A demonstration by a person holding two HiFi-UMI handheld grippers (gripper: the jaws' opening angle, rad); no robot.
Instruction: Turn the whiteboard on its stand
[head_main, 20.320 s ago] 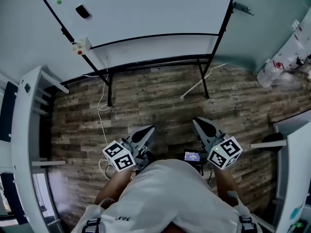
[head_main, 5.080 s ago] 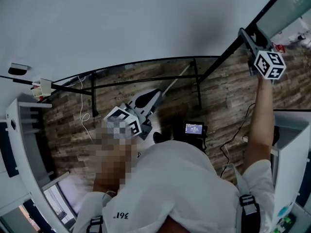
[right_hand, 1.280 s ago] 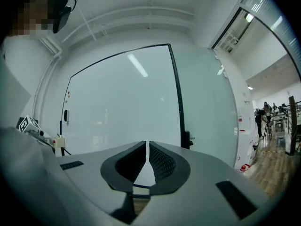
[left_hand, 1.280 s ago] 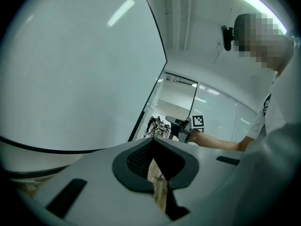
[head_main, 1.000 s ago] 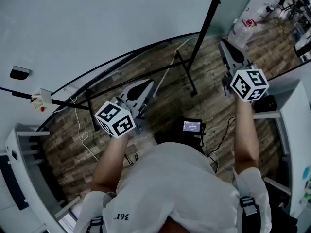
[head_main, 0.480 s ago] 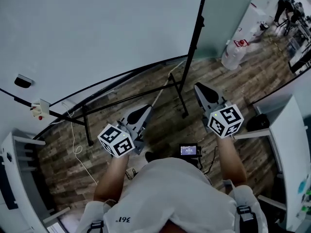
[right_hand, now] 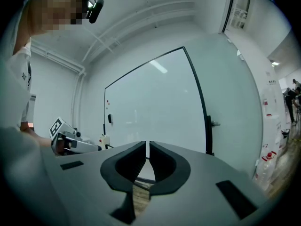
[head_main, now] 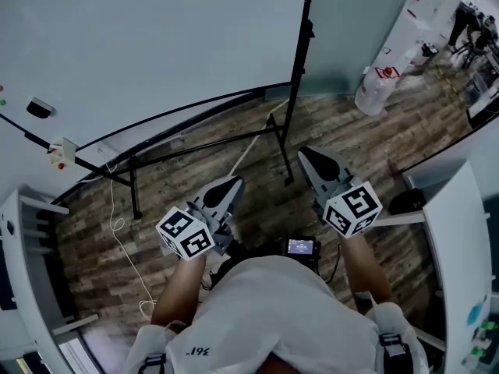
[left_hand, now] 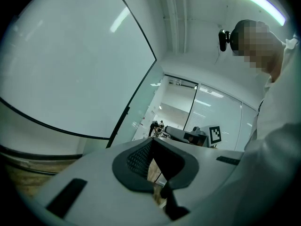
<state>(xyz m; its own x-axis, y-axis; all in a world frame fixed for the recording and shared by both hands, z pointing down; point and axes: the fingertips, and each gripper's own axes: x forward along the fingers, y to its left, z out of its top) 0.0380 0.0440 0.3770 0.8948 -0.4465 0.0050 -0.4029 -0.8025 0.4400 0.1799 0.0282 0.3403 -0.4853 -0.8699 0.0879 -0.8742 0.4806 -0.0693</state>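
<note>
The whiteboard [head_main: 156, 45] fills the top of the head view, its black-edged panel set on a black stand [head_main: 299, 61] whose feet rest on the wood floor. Both grippers are held low in front of my body, well short of the board. My left gripper [head_main: 228, 185] points at the stand's foot rail; its jaws are shut with nothing in them. My right gripper [head_main: 310, 157] points toward the right post, also shut and empty. The board [left_hand: 70, 65] shows in the left gripper view behind the left gripper [left_hand: 151, 141]. It [right_hand: 155, 102] also faces the right gripper [right_hand: 147, 145].
An eraser [head_main: 39, 107] and small magnets cling to the board's left part, and a small white box [head_main: 62, 150] hangs by its corner. A large water bottle [head_main: 382, 76] stands at the right. White furniture [head_main: 460, 232] flanks both sides. A cable [head_main: 117, 224] trails over the floor.
My right gripper came down from beside the board's right post to waist height. The left gripper drew back a little. The board now looks more upright in view.
</note>
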